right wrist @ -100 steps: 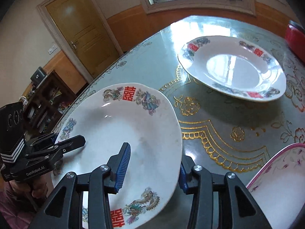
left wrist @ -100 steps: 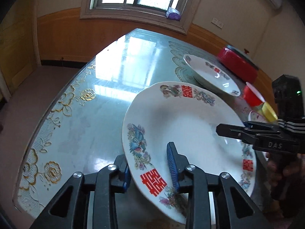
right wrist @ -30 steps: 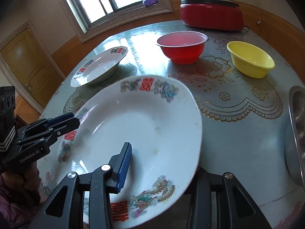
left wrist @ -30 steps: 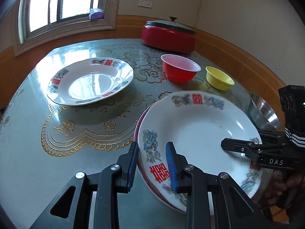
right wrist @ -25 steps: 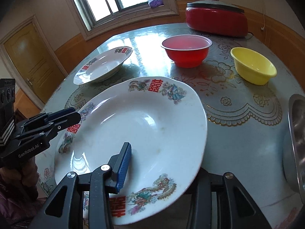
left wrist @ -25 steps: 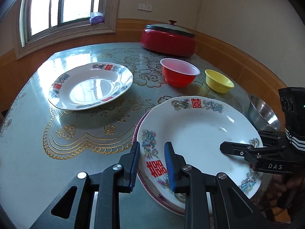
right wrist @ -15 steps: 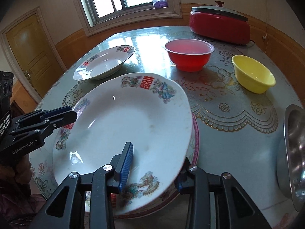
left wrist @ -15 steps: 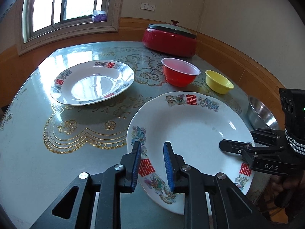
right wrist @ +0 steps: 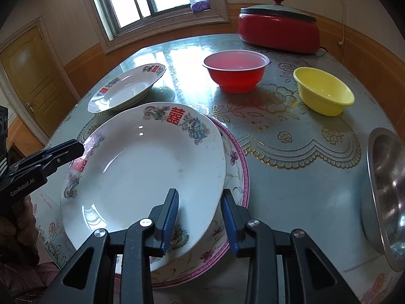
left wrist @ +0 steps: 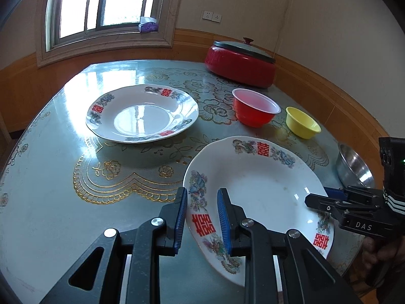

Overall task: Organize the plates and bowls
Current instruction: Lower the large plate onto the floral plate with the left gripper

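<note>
A white plate (left wrist: 260,190) (right wrist: 152,169) with red characters and bird patterns lies tilted over a pink-rimmed plate (right wrist: 239,169), shifted to that plate's left. My left gripper (left wrist: 202,217) (right wrist: 78,149) is shut on the white plate's left rim. At the opposite rim my right gripper (right wrist: 200,217) (left wrist: 316,198) has its jaws closing, one pad over the inside and one outside the edge. A second matching plate (left wrist: 141,114) (right wrist: 126,88) sits alone farther back. In the left wrist view the pink-rimmed plate is hidden.
A red bowl (left wrist: 255,106) (right wrist: 236,71), a yellow bowl (left wrist: 302,122) (right wrist: 324,93) and a steel bowl (left wrist: 354,167) (right wrist: 387,195) stand to the right. A lidded red pot (left wrist: 240,63) (right wrist: 278,30) is at the back. The glass-topped table (left wrist: 50,202) has bare room at the left.
The white plate has slid left across the pink-rimmed plate, whose right rim now shows in the right wrist view. The right gripper's fingers have drawn closer together.
</note>
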Demonstrator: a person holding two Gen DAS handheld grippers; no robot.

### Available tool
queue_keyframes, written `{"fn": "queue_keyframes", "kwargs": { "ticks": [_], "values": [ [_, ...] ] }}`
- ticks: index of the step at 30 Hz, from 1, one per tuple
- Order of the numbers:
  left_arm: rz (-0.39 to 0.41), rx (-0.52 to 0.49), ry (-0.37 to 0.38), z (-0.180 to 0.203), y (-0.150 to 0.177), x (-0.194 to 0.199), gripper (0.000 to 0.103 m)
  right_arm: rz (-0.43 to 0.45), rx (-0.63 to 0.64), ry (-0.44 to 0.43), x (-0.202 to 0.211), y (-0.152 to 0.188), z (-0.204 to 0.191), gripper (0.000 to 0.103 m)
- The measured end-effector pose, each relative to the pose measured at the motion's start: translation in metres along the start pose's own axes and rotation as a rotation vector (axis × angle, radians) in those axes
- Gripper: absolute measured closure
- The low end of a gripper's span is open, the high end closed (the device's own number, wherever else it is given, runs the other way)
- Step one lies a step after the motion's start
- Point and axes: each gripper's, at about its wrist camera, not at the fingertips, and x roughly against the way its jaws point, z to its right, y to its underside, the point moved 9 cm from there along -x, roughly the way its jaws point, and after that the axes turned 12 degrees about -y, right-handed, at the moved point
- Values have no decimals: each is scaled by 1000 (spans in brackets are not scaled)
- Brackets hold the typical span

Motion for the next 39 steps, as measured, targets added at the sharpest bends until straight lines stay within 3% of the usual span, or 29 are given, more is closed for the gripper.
{"fn": "queue_keyframes", "kwargs": {
  "ticks": [5, 12, 20, 23, 28, 31, 39],
  "values": [
    [-31, -22, 9, 4, 6, -7, 72, -12, -16, -21, -7, 3, -3, 69],
    [-23, -104, -16, 16, 10, -7, 72, 9, 44, 82, 11, -2, 3, 76],
    [-32, -123, 3, 19, 11, -8, 70, 28, 60, 118, 19, -7, 6, 78],
    [-31, -141, 10, 23, 11, -8, 70, 27, 32, 87, 20, -7, 12, 78],
    [-35, -127, 24, 21, 12, -8, 71, 68, -144, -64, 24, -7, 27, 76],
    [-28, -154, 4, 25, 13, -7, 71, 44, -117, -19, 18, -2, 27, 77],
    [-61, -110, -9, 18, 18, -11, 71, 33, 12, 105, 14, -3, 17, 74]
  ]
}}
